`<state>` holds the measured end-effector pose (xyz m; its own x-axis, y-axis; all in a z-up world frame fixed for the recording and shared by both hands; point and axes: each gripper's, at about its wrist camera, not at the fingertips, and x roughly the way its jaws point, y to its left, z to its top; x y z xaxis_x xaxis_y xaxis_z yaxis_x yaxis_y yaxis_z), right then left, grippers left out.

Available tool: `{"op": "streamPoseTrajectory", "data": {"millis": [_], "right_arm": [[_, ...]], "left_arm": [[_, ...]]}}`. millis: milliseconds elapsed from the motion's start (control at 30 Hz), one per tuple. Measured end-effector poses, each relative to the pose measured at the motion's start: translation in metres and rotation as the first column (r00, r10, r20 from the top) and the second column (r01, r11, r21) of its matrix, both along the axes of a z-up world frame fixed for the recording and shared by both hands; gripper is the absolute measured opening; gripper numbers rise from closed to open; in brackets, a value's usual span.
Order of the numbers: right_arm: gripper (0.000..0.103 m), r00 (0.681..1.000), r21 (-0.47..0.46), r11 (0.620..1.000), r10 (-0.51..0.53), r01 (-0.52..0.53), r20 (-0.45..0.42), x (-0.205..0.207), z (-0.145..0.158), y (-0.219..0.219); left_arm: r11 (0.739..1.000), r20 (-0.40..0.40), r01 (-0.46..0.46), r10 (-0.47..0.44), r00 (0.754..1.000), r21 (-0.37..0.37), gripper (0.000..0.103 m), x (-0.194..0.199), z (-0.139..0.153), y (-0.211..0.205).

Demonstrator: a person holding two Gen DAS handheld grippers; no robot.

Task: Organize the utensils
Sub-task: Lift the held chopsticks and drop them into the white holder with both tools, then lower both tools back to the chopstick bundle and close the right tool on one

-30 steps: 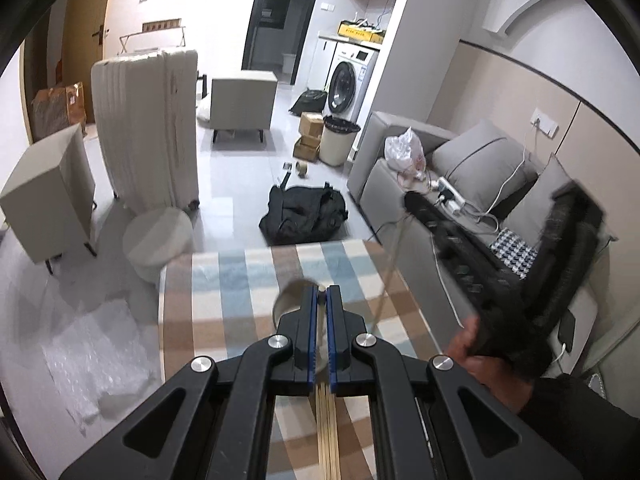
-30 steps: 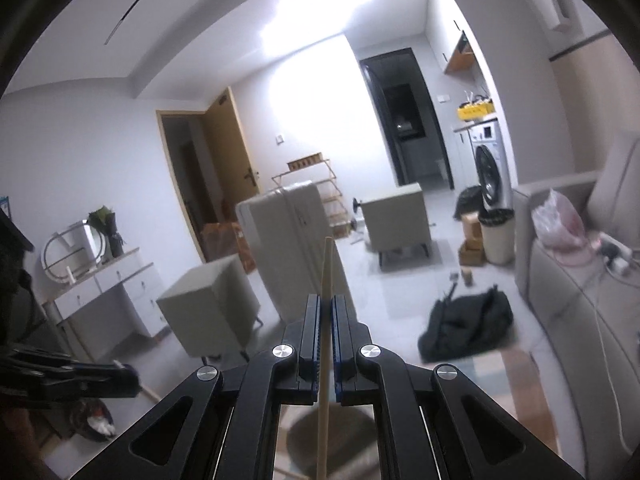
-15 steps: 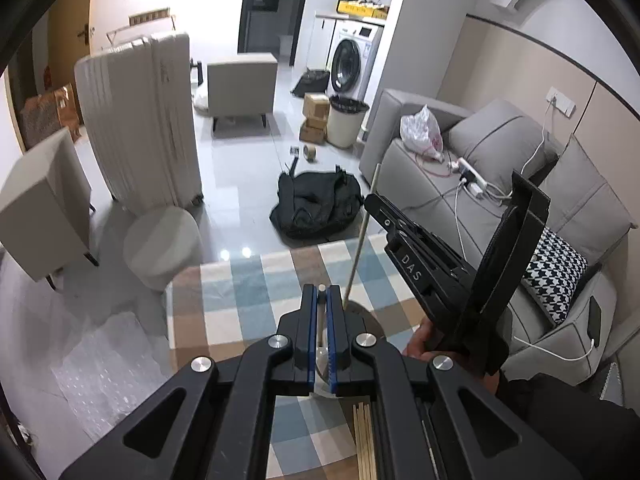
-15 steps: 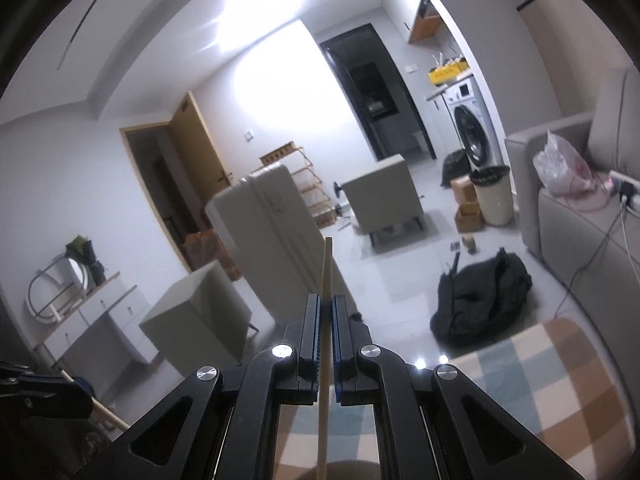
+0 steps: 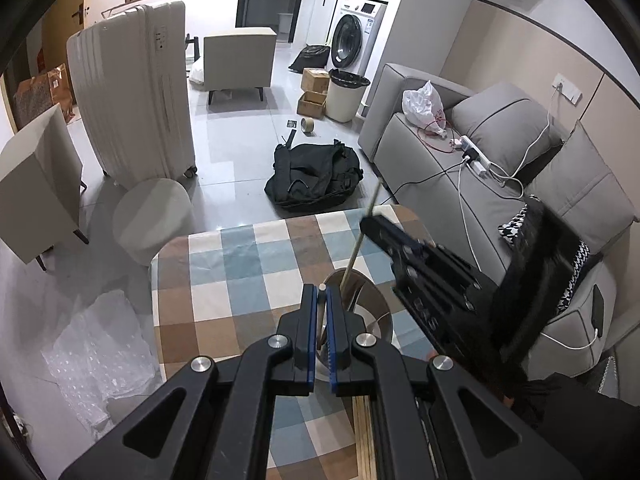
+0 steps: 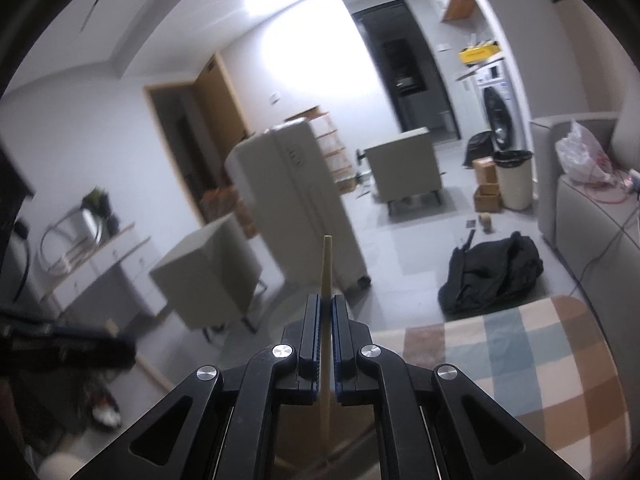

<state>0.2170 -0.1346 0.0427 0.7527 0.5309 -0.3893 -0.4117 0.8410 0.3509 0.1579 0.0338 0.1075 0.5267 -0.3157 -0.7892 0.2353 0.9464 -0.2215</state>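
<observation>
Now that I've lowered the right gripper (image 6: 326, 344), jaws clamped on a chopstick (image 5: 357, 246), its tip sits in the cup (image 5: 362, 304) at 1 o'clock of the left gripper (image 5: 321, 336), whose jaws pinch the cup's rim; release next.

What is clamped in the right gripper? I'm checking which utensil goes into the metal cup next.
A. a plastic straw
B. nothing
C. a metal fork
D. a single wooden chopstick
D: the right gripper is shut on a thin, pale wooden chopstick, whose lower end dips into the metal cup on the checked tablecloth.
</observation>
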Motion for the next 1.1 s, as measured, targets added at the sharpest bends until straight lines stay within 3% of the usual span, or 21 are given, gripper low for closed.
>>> {"op": "streamPoseTrajectory", "data": {"millis": [100,167,200,233,367,433,500,667,833,1100], "right_arm": [[0.008,0.999,-0.02,0.999,0.036,-0.036,-0.018,-0.008,0.001,-0.001],[0.022,0.999,-0.007,0.999,0.035,-0.036,-0.037,-0.014,0.005,-0.01],[0.039,0.999,-0.01,1.0,0.023,-0.024,-0.044,-0.016,0.006,-0.014],[0.047,0.999,-0.01,1.0,0.001,-0.002,-0.052,-0.019,0.009,-0.022],[0.048,0.996,-0.004,0.999,-0.051,0.051,-0.069,-0.04,0.018,-0.046],[0.056,0.996,-0.025,0.998,-0.057,0.056,-0.065,-0.055,0.023,-0.053],[0.066,0.997,-0.035,0.998,-0.053,0.052,-0.057,-0.069,0.028,-0.059],[0.069,0.997,-0.043,0.997,-0.069,0.068,-0.023,-0.109,0.044,-0.07],[0.088,0.995,-0.043,0.994,-0.103,0.104,0.016,-0.143,0.058,-0.075],[0.103,0.989,-0.043,0.989,-0.14,0.142,0.048,-0.187,0.065,-0.083]], "left_arm": [[1.0,0.018,0.008,-0.008,1.0,-0.015,0.002,0.0,0.003,-0.001],[1.0,0.024,-0.001,0.001,1.0,-0.004,0.013,-0.001,0.005,0.0],[1.0,0.033,-0.014,0.014,0.999,-0.012,0.018,-0.003,0.006,0.001],[0.999,0.04,-0.028,0.03,0.999,-0.029,0.024,-0.005,0.008,0.004],[0.994,0.084,-0.103,0.106,0.991,-0.043,0.043,-0.02,0.018,0.011],[0.99,0.112,-0.138,0.142,0.984,-0.042,0.058,-0.034,0.022,0.012],[0.986,0.136,-0.164,0.168,0.976,-0.043,0.063,-0.047,0.023,0.013],[0.978,0.179,-0.209,0.209,0.962,-0.02,0.069,-0.077,0.026,0.01],[0.969,0.24,-0.247,0.238,0.941,0.007,0.078,-0.1,0.03,0.006],[0.965,0.263,-0.26,0.26,0.929,-0.037,0.085,-0.127,0.02,0.003]]}}
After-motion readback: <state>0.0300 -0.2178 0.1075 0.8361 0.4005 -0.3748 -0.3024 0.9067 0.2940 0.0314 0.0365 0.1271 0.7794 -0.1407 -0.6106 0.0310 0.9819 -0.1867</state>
